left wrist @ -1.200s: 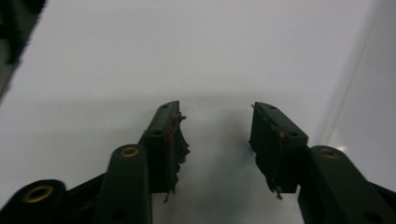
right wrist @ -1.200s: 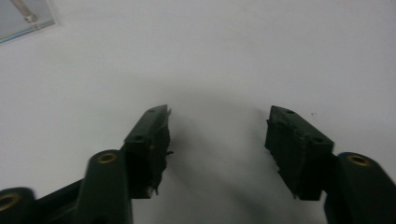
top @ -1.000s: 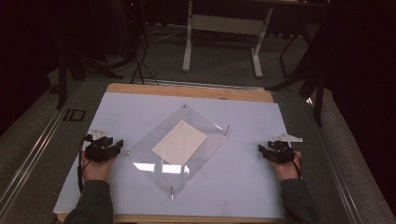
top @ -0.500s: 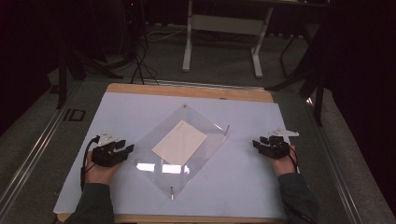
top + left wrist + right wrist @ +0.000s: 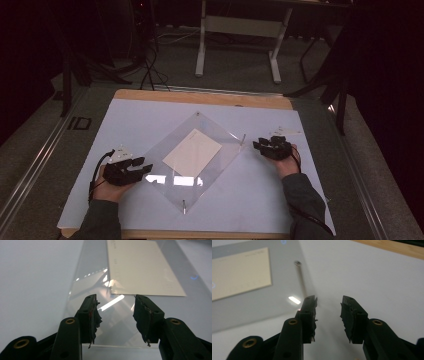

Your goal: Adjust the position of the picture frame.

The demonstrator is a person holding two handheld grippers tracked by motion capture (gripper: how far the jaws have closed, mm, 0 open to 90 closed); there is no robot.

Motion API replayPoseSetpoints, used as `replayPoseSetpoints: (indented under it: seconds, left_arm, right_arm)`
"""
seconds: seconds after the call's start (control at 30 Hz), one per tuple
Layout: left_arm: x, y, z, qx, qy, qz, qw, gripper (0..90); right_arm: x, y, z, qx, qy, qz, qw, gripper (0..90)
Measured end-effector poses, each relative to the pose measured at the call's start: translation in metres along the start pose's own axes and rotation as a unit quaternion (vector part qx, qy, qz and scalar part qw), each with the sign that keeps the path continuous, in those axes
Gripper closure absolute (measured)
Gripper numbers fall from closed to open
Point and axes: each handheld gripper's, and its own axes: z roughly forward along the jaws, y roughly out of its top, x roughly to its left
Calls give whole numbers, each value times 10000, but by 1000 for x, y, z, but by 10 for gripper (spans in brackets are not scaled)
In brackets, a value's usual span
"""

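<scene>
A clear square plate (image 5: 165,150) lies cornerwise on the white table sheet (image 5: 250,195), with a cream card (image 5: 192,152) at its middle. Thin posts stand at its corners, one on the right (image 5: 243,138). My left gripper (image 5: 146,167) points at the plate's left corner. In the left gripper view its jaws have just been opening over the plate's edge (image 5: 117,337), short of the card (image 5: 142,267), pads not pressing. My right gripper (image 5: 257,145) sits just right of the right post (image 5: 298,264). Its jaws (image 5: 328,300) have been closing, still apart, nothing between them.
A wooden table edge (image 5: 200,96) borders the sheet at the back. Behind it stand a white frame's legs (image 5: 201,45) and cables (image 5: 147,65) on the floor. A metal rail (image 5: 35,165) runs along the left. The person's sleeves (image 5: 305,205) enter from the bottom.
Both grippers have closed in on the plate: the left moved right toward its left corner, the right moved left and farther up the table toward the right post. The right jaws have narrowed.
</scene>
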Motion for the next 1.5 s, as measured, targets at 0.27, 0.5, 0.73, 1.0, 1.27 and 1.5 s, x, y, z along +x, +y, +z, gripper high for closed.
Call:
replayPoseSetpoints:
  seconds: [0.27,0.5,0.73,1.0,1.27,1.5]
  left_arm:
    - [-12,-2,1,5,-229,263,9994,524]
    - [-24,-3,1,-53,-541,409,9977,523]
    - [-48,1,8,53,-996,836,9915,534]
    - [-75,4,17,147,-1603,1359,9776,562]
    - [-99,4,30,314,-2092,1758,9614,583]
    - [-106,6,45,434,-2196,1876,9564,700]
  right_arm:
    - [17,20,30,-47,180,-259,9995,717]
    - [20,22,43,-78,228,-263,9994,850]
    - [17,30,53,-38,119,-144,9998,851]
    - [15,34,58,-54,96,-60,9999,851]
    - [14,34,59,-70,102,-37,9999,850]
    - [14,36,60,-71,87,-4,9999,850]
